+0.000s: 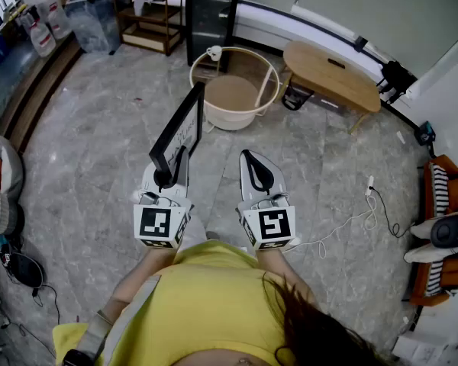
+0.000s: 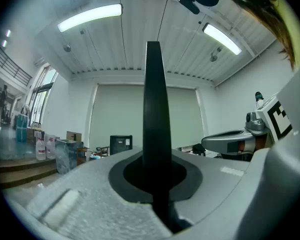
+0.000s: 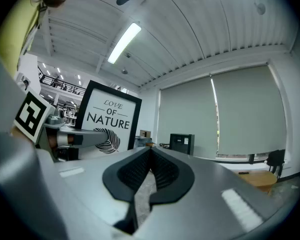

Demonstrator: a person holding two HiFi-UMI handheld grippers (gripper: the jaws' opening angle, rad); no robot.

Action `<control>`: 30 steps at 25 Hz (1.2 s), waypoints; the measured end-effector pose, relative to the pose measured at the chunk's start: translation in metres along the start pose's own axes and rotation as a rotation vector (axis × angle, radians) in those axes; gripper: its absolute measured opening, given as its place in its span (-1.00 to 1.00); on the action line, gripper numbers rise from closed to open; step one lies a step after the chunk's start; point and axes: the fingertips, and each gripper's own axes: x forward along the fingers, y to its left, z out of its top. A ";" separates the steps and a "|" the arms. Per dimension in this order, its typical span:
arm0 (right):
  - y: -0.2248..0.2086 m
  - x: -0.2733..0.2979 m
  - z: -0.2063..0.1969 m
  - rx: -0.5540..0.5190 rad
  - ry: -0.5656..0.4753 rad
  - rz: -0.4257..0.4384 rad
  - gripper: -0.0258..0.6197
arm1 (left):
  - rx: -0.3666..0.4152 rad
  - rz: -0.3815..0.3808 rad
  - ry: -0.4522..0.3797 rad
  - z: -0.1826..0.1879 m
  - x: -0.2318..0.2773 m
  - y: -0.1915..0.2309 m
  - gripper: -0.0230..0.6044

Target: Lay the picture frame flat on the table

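Note:
The picture frame [image 1: 179,128] is black with a white print reading "LOVE OF NATURE" and a feather. I hold it upright in the air over the floor. My left gripper [image 1: 170,168] is shut on its lower edge. In the left gripper view the frame [image 2: 154,109] shows edge-on as a dark bar rising from between the jaws of that gripper [image 2: 157,184]. My right gripper [image 1: 253,162] hangs beside it, shut with nothing in it. The right gripper view shows its closed pads [image 3: 150,159], with the frame's face [image 3: 110,121] off to the left.
A wooden oval table [image 1: 332,71] stands ahead to the right. A round white tub [image 1: 233,90] sits on the marble floor straight ahead, with a black cabinet [image 1: 211,17] behind it. A white cable [image 1: 351,223] lies on the floor at right.

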 end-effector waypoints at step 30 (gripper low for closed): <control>-0.105 0.251 -0.026 0.055 0.036 -0.100 -0.92 | -0.051 -0.106 0.013 -0.028 0.248 0.137 -0.88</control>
